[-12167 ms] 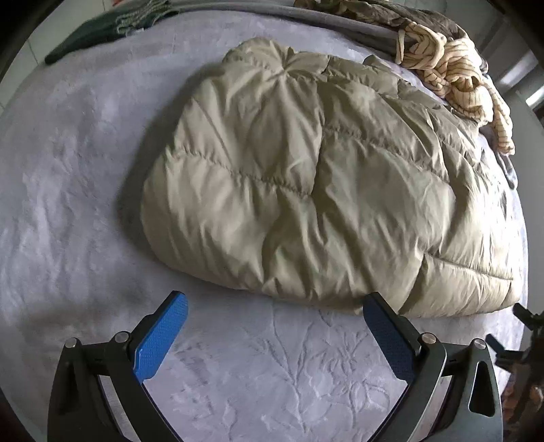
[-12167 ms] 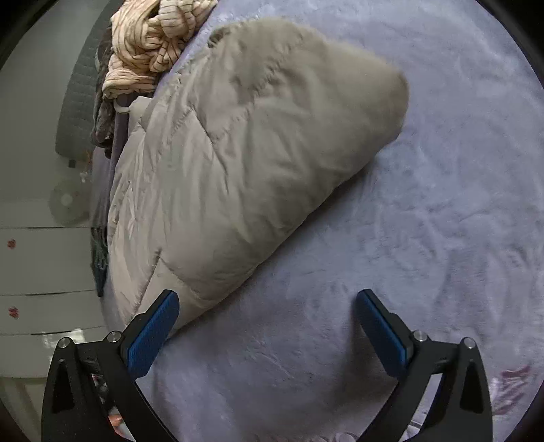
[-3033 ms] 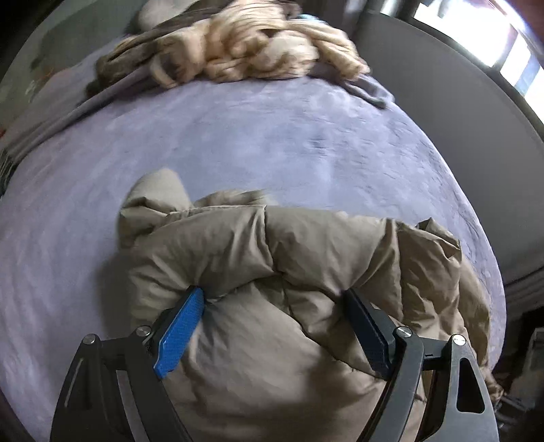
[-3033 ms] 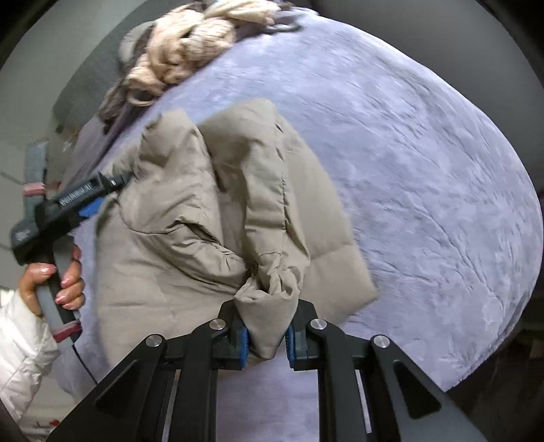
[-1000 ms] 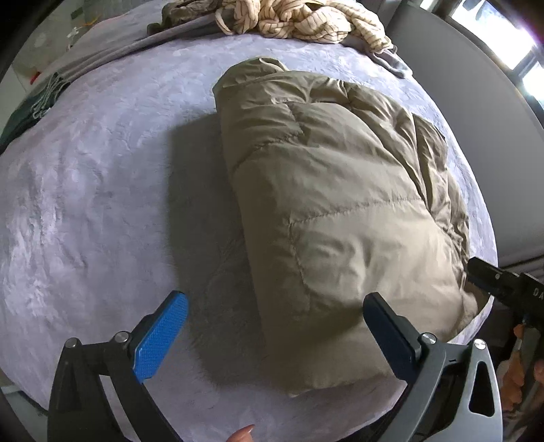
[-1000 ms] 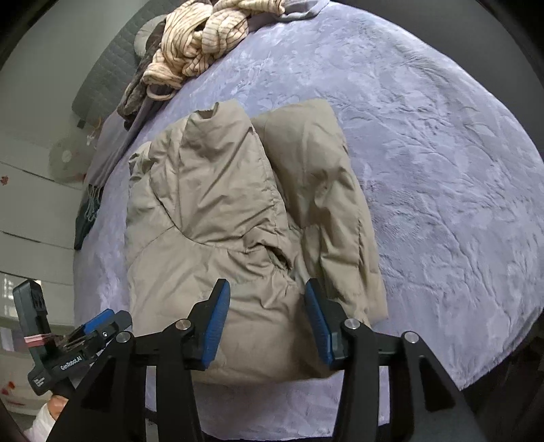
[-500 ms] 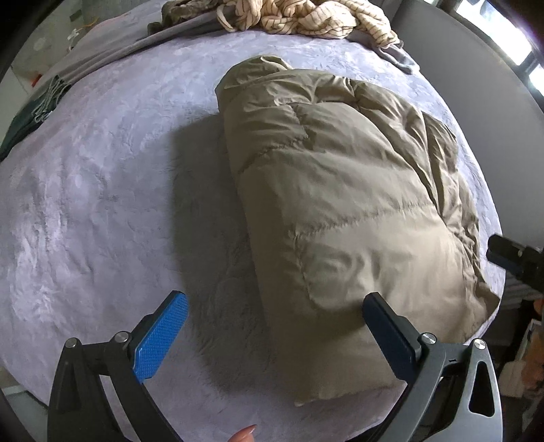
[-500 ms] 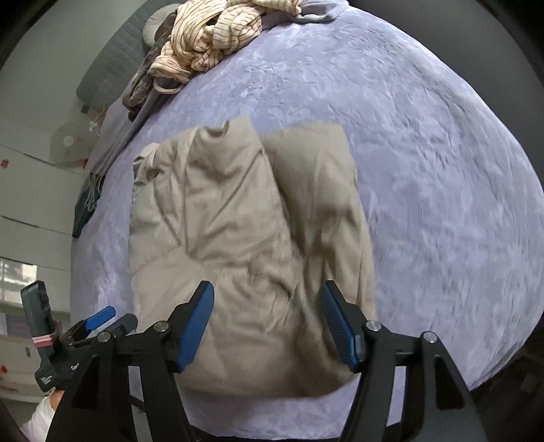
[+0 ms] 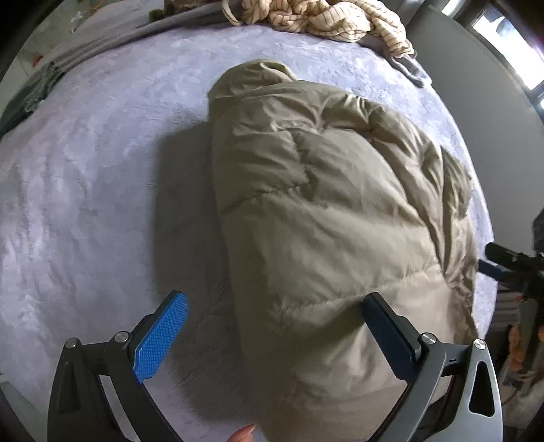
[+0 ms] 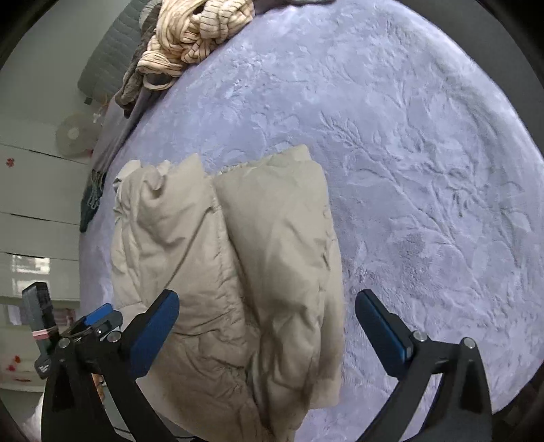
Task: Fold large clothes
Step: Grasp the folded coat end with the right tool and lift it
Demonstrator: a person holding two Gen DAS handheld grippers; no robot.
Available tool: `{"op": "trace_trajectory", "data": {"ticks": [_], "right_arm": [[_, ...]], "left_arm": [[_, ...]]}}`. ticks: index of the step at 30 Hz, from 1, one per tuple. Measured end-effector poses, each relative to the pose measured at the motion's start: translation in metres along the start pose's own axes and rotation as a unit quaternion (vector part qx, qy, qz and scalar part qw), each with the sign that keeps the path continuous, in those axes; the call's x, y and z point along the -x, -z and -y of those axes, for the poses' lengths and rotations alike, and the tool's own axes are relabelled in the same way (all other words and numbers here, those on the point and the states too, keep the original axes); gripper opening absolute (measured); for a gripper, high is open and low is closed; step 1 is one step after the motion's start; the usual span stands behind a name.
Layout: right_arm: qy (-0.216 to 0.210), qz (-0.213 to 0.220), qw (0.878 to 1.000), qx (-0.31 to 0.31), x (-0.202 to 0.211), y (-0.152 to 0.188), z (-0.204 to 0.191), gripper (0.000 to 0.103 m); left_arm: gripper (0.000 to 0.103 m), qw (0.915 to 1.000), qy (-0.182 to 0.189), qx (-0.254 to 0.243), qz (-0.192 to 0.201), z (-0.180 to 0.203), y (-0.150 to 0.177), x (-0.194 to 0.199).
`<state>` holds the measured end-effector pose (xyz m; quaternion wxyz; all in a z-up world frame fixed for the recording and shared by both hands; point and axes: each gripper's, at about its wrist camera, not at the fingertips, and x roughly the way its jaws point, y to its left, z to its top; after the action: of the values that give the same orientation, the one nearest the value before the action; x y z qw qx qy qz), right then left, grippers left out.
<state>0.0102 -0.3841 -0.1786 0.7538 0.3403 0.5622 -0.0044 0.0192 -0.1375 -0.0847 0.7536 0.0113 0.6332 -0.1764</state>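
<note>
Beige puffy coat [image 9: 333, 217] folded at near bed [image 9: 85, 176] edge, left gripper [image 9: 275, 326] and right gripper [image 10: 265, 323] both released, likely springing open or sliding off.

No readable text from where I watched, no label or brand on the folded puffer jacket [image 9: 326, 210], none I could make out on the lavender bedspread [image 10: 425, 170], nor on the striped garment [image 10: 197, 30].

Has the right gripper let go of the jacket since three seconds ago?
Yes. The right gripper is now open above the folded jacket on the purple blanket, holding nothing.
</note>
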Motion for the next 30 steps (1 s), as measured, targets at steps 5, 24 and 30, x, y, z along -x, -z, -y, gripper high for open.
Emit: {"op": "trace_trajectory", "data": {"ticks": [5, 24, 30], "right_arm": [[-0.029, -0.023, 0.999, -0.021, -0.020, -0.007, 0.021, 0.103], [-0.126, -0.095, 0.987, 0.041, -0.053, -0.022, -0.011, 0.103], [-0.057, -0.128, 0.987, 0.074, -0.093, -0.032, -0.028, 0.103]], "left_arm": [[0.103, 0.9977, 0.062, 0.016, -0.021, -0.006, -0.012, -0.016], [0.103, 0.9804, 0.173, 0.068, -0.064, -0.028, -0.036, -0.061], [0.103, 0.9800, 0.186, 0.039, -0.057, -0.023, -0.048, -0.062]]}}
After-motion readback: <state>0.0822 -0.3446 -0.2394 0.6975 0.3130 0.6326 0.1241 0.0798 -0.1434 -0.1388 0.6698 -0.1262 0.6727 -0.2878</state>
